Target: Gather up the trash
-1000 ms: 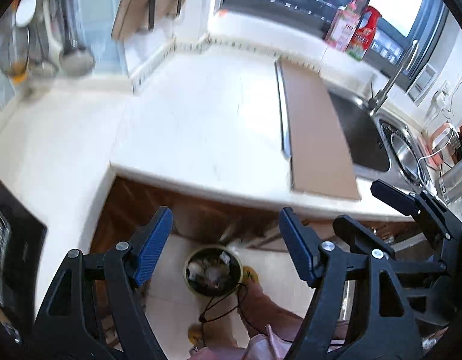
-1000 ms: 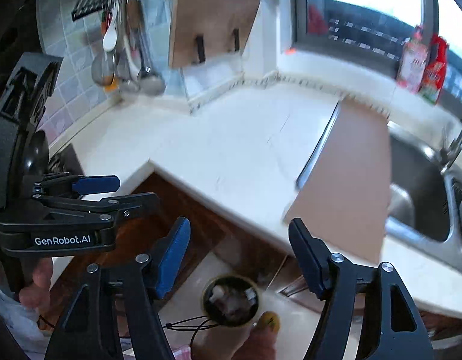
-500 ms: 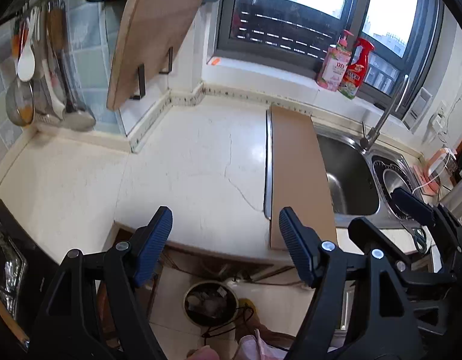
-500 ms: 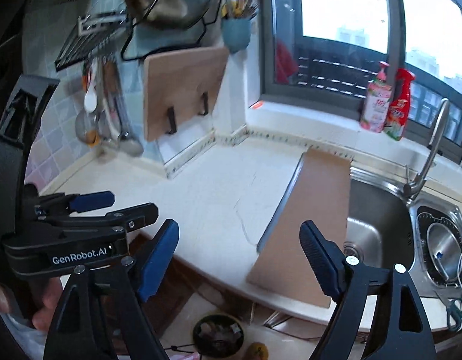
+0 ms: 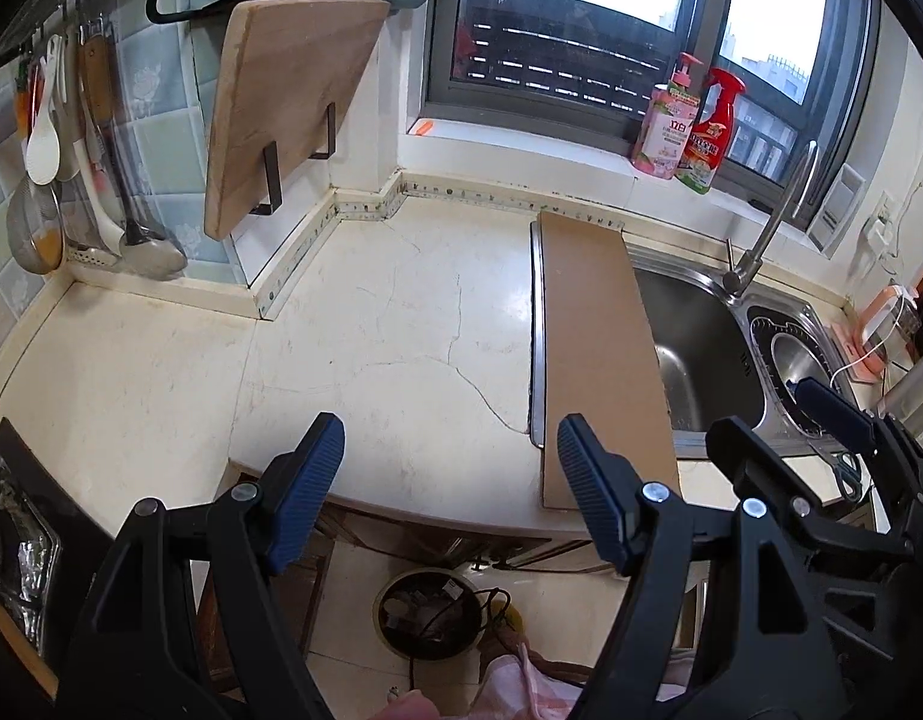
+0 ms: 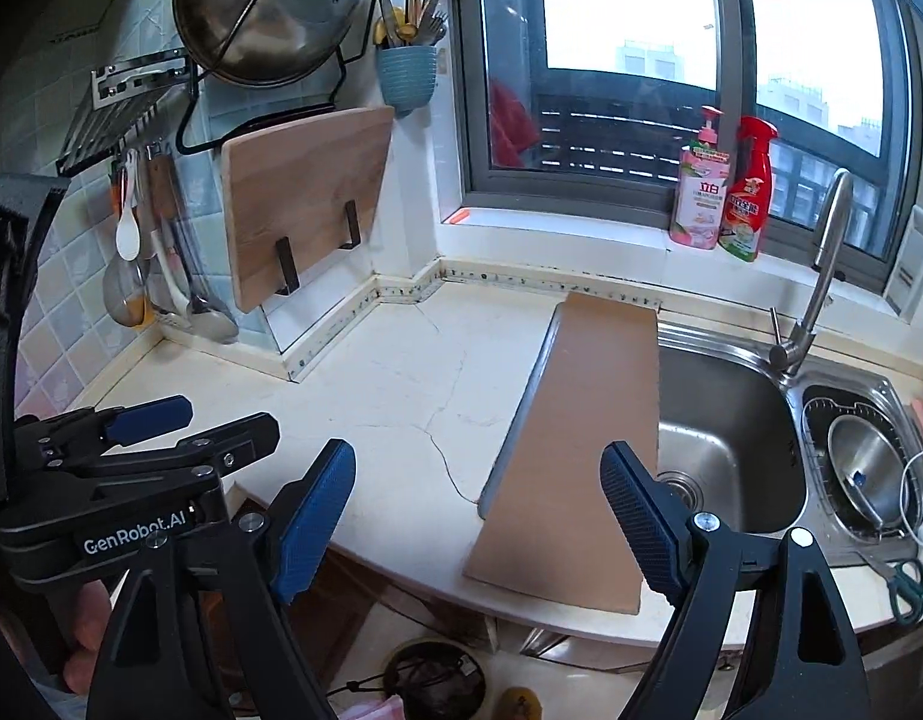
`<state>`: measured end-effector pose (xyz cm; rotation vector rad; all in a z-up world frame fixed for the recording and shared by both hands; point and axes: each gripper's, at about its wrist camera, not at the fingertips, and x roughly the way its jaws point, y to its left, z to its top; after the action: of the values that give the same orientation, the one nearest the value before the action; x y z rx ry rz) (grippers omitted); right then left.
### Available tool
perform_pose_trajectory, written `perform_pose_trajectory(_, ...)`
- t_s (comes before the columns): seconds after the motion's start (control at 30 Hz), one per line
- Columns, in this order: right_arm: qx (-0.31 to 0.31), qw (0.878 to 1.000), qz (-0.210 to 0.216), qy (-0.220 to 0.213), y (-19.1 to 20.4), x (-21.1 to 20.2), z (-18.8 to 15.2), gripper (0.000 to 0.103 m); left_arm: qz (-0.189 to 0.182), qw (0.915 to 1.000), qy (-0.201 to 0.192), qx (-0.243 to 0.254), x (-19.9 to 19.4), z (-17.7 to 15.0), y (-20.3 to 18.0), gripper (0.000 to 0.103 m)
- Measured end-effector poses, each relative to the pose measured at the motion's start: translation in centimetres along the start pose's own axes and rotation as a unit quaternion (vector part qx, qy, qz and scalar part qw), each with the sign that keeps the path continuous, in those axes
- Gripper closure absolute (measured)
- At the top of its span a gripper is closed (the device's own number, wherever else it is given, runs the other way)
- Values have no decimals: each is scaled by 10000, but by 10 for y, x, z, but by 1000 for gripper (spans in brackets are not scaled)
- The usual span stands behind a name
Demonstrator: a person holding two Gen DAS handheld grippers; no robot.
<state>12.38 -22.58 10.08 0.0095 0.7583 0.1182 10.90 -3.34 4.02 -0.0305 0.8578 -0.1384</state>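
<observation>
Left gripper [image 5: 449, 480] and right gripper [image 6: 479, 510], ribbed blue pads spread wide and empty, above cracked cream stone countertop [image 5: 389, 360], round trash bin [image 5: 428, 612] on floor directly below them.

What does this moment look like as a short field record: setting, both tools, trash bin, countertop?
setting: kitchen counter corner by a window, sink at right
left tool: open, nothing between its pads
right tool: open, nothing between its pads
trash bin: on the floor below the counter edge, holds some waste
countertop: no loose trash visible; brown board lies along the sink's left side
windowsill: pink bottle and red spray bottle
</observation>
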Motion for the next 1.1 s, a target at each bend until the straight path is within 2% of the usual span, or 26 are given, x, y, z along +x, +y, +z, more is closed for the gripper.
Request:
perform_pose_trajectory(0.27, 134, 9998, -9, 118, 6, 4, -11, 18, 11, 9999, 104, 14, 0, -5, 4, 32)
perform_pose_trajectory(1.1, 304, 9994, -24, 143, 11, 7, -19, 18, 123, 9999, 5, 49, -8, -6, 8, 32)
